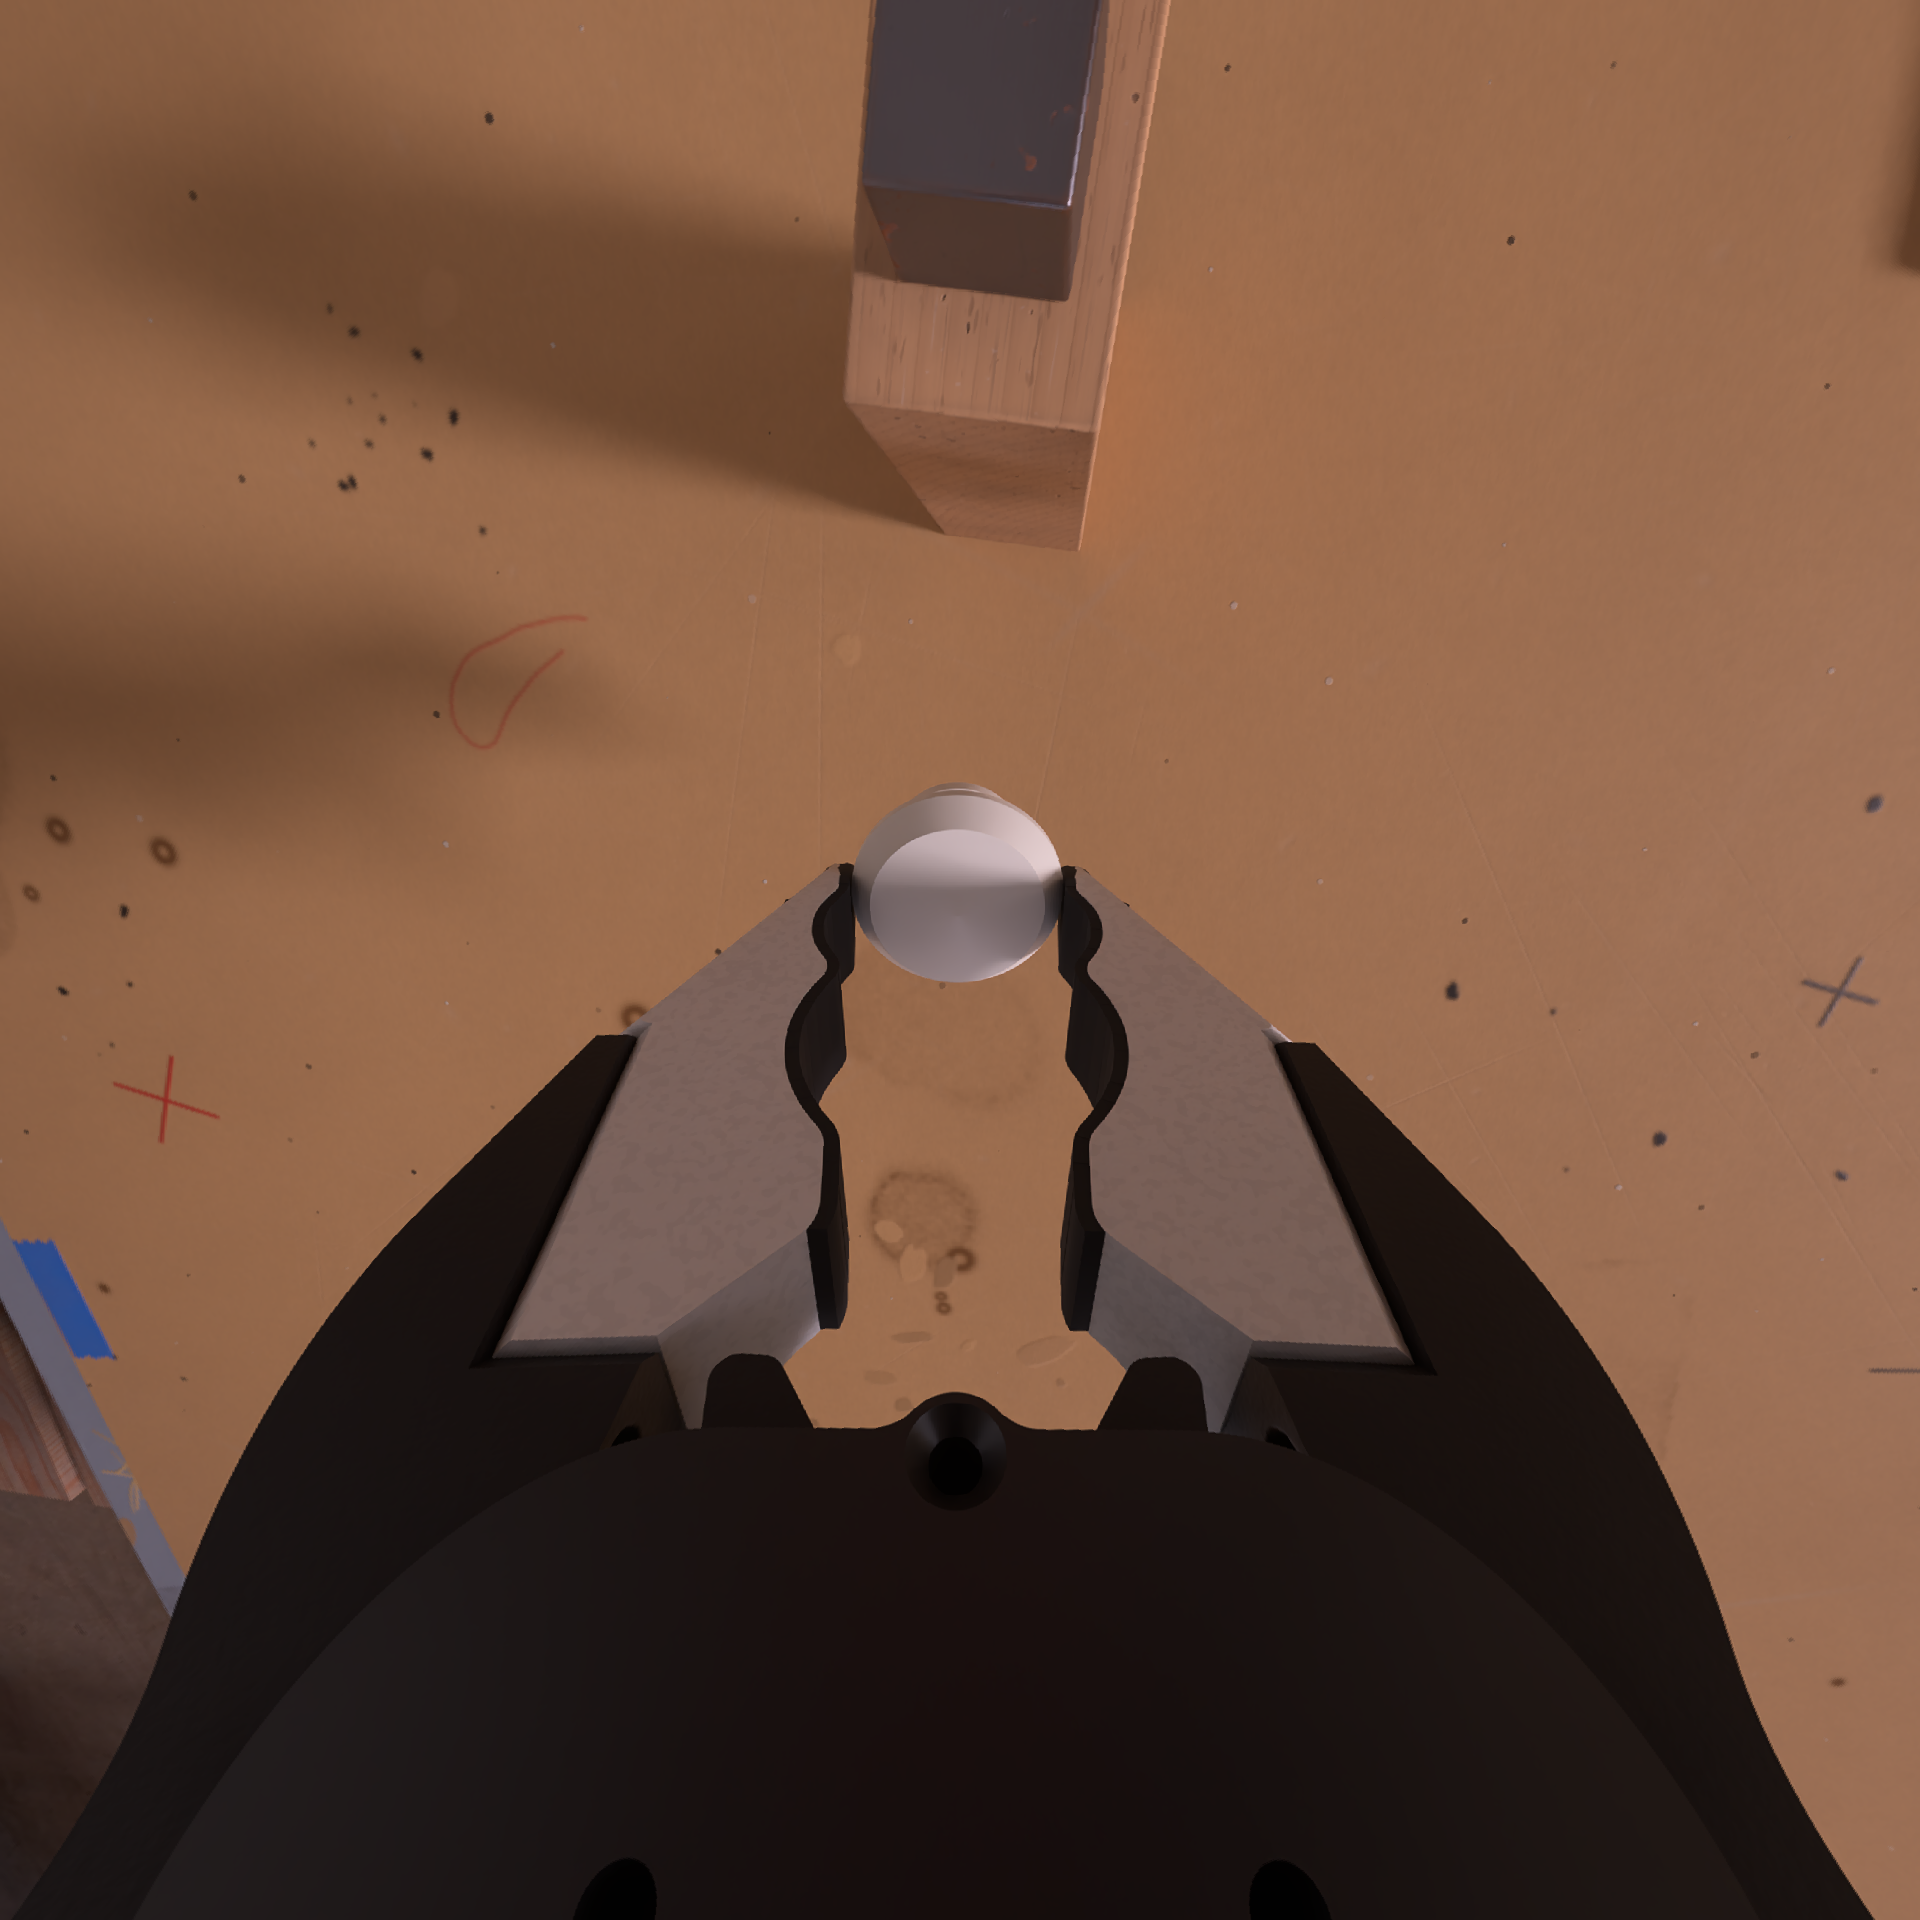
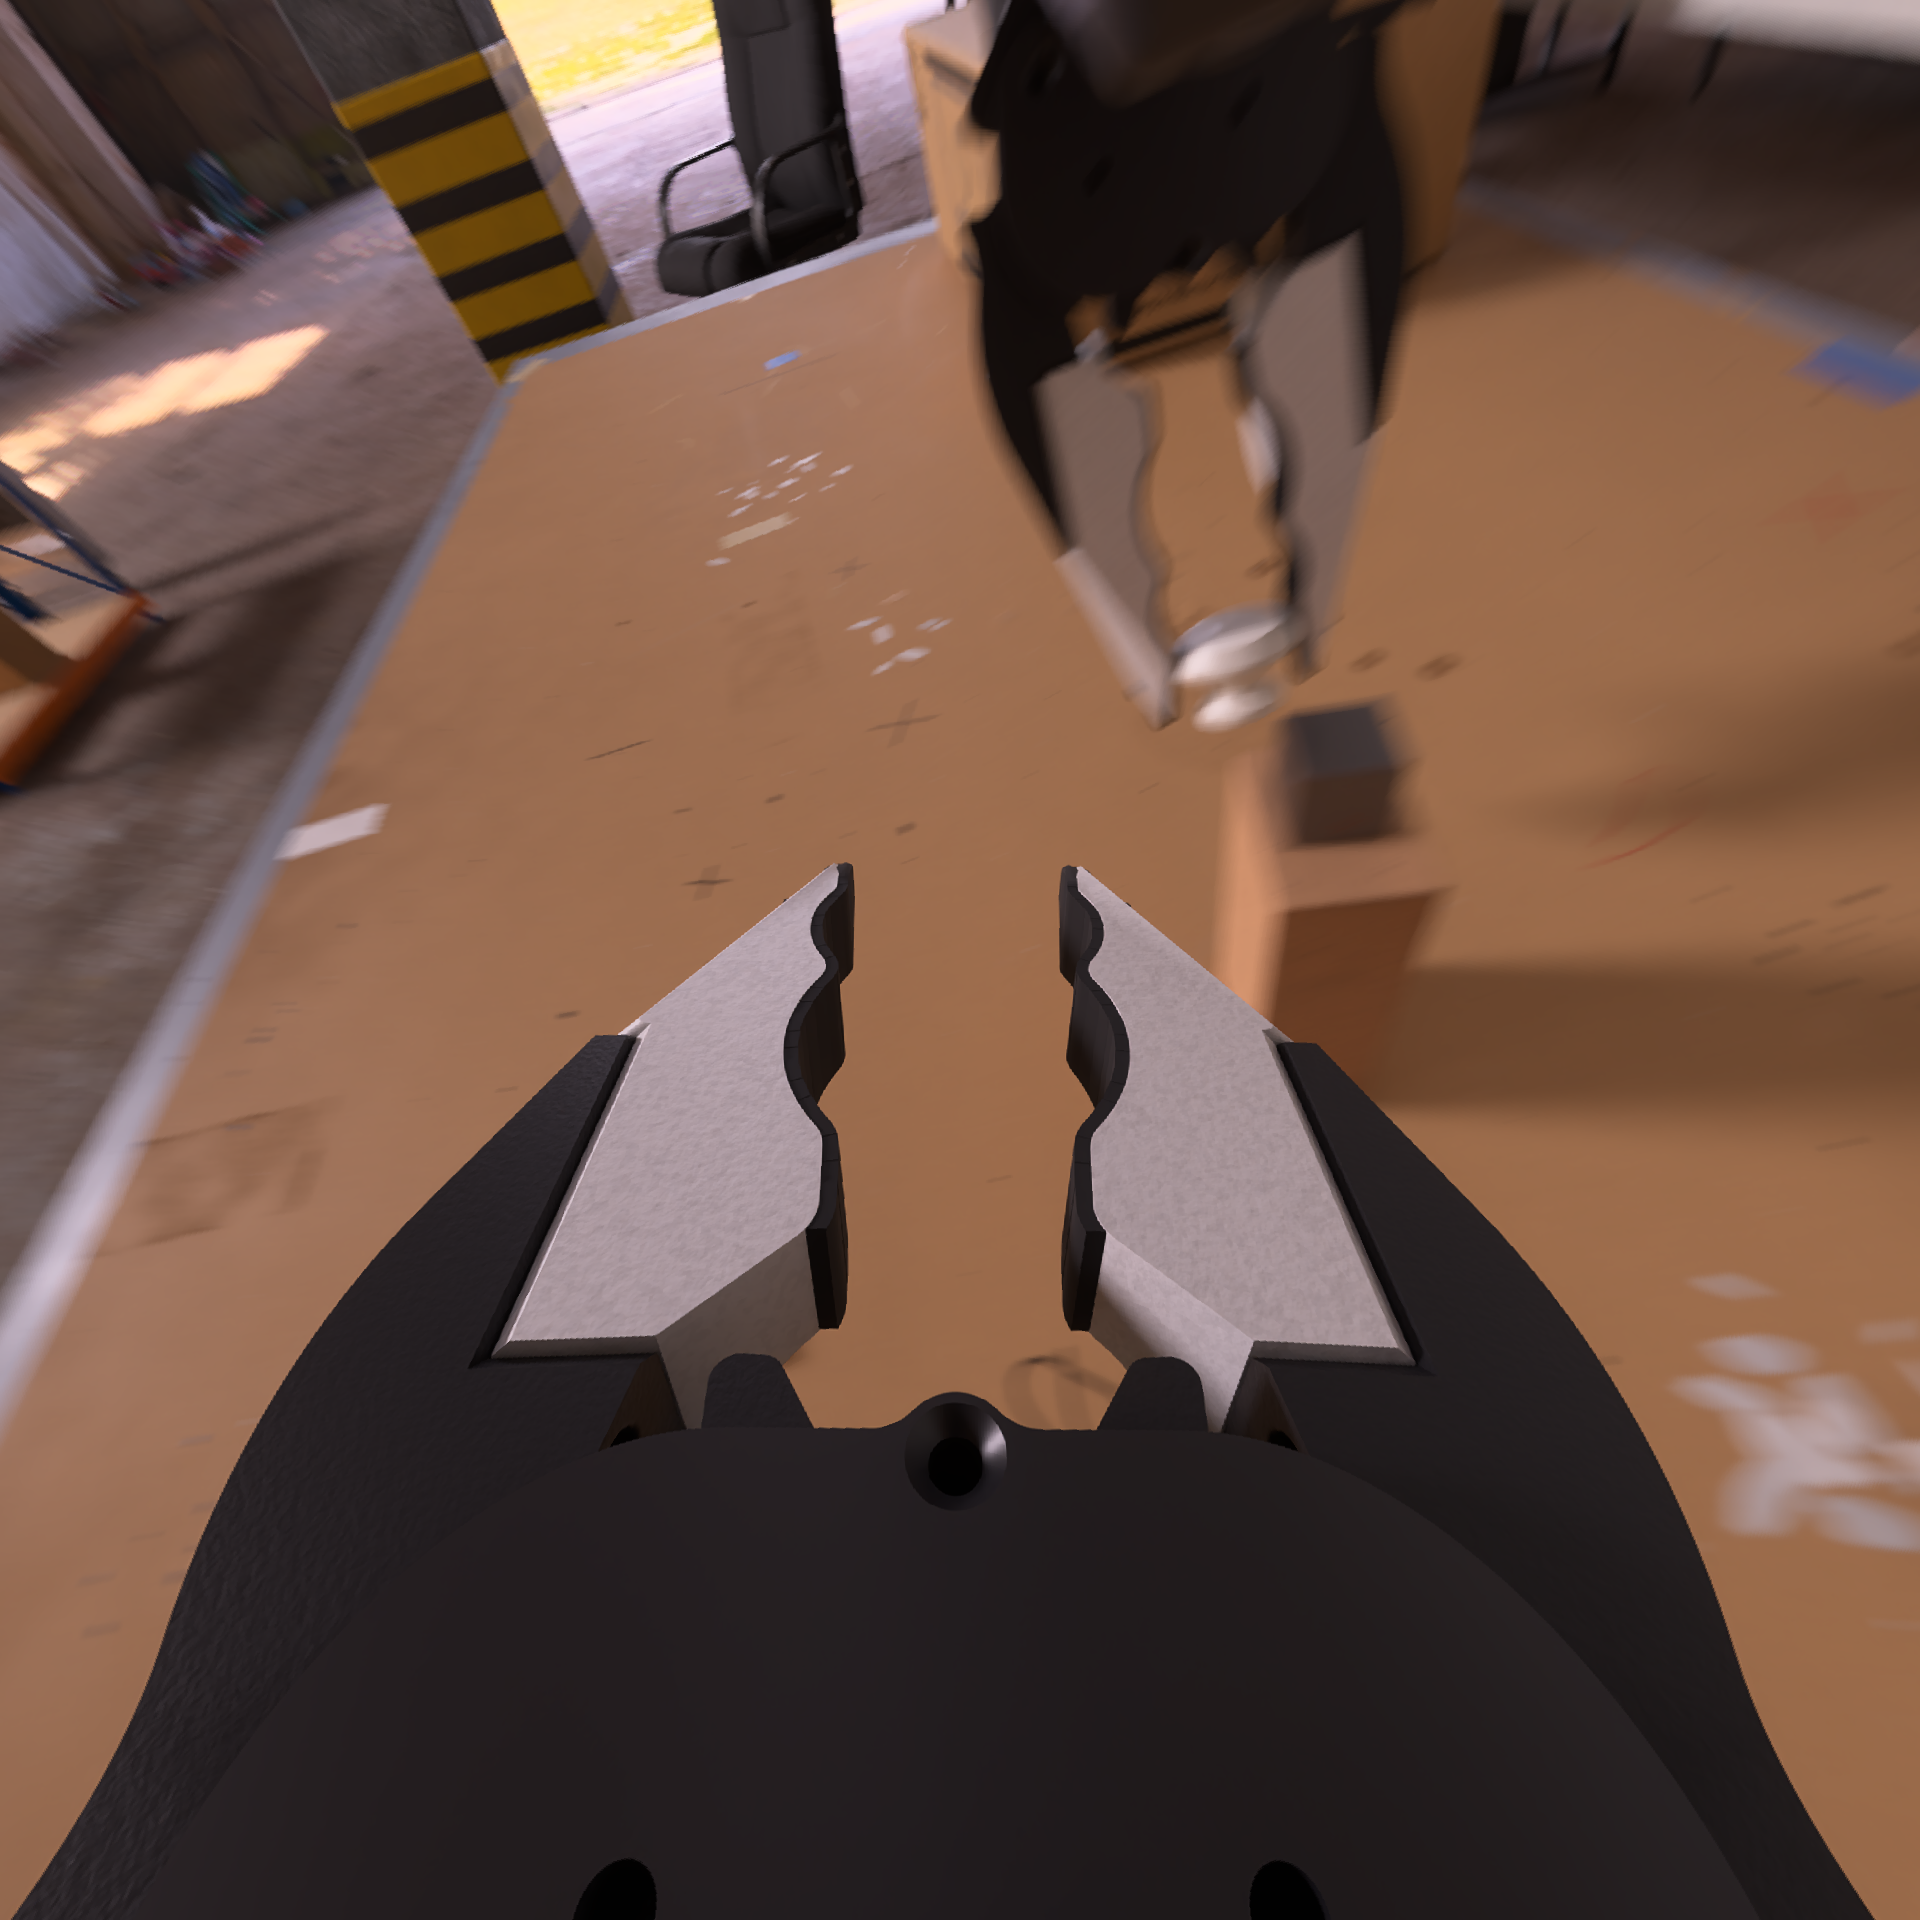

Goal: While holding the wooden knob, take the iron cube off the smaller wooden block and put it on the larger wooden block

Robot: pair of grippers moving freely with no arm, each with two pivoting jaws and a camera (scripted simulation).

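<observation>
Though aloft, wooden knob [image 1: 956, 902] between fingertips [image 1: 844, 894].

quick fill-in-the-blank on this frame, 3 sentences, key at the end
1. The left claw is shut on the pale ____.
2. The dark iron cube sits on top of a wooden ____.
3. The right claw is open and holds ____.

Missing words: knob; block; nothing

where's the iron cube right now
The iron cube sits on a wooden block, top centre of the left wrist view, beyond the knob held by the left gripper.
</observation>
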